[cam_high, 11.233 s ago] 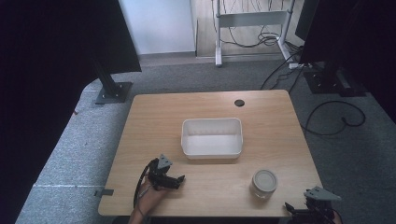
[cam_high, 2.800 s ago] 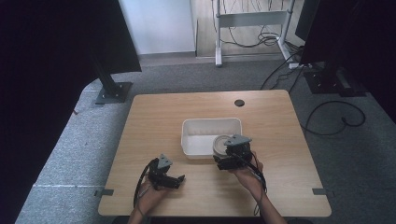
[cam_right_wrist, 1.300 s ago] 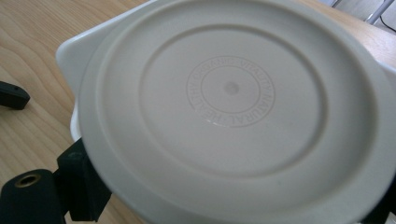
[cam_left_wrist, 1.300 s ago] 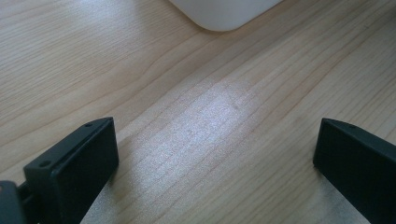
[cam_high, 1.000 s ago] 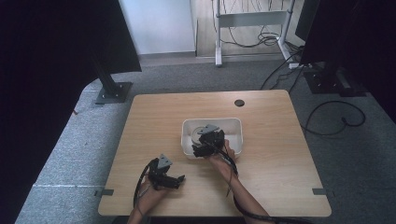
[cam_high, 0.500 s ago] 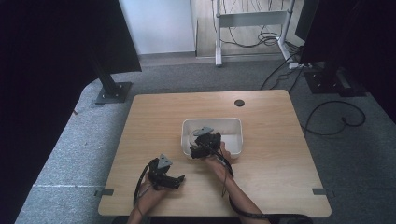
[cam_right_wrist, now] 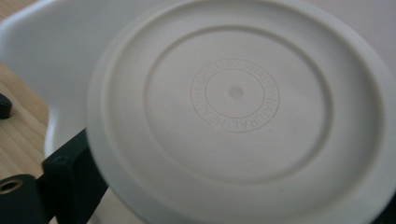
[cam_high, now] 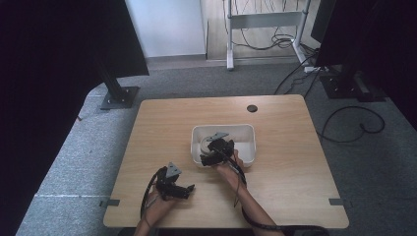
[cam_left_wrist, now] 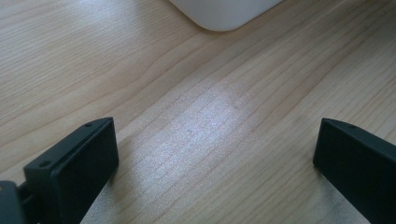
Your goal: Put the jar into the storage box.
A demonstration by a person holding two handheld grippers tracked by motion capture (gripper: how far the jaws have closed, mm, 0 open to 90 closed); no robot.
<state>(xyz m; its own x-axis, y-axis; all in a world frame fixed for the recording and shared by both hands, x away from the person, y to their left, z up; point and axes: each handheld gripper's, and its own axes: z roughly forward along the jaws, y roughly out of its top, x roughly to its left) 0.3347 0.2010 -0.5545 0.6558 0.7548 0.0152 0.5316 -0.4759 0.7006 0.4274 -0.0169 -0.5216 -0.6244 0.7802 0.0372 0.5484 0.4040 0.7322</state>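
Observation:
A round jar with a cream-white lid (cam_right_wrist: 238, 102) sits between the jaws of my right gripper (cam_high: 212, 150), which is shut on it. The jar (cam_high: 205, 145) is held inside the left part of the white rectangular tray (cam_high: 246, 129) at mid-table. The tray's inner wall (cam_right_wrist: 51, 51) rises behind the lid. One black finger (cam_right_wrist: 70, 177) presses against the jar's side. My left gripper (cam_high: 188, 190) rests on the table near the front edge, left of the tray. It is open (cam_left_wrist: 210, 158) with only bare wood between its jaws.
The tray's near corner (cam_left_wrist: 224, 11) lies just ahead of the left gripper. A dark round hole (cam_high: 252, 107) marks the wooden table's far side. Black stands (cam_high: 118, 96) and cables (cam_high: 344, 123) are on the grey carpet around the table.
My right gripper carried the jar from the front right of the table into the tray, then settled a little lower and leftward. The left gripper has stayed still.

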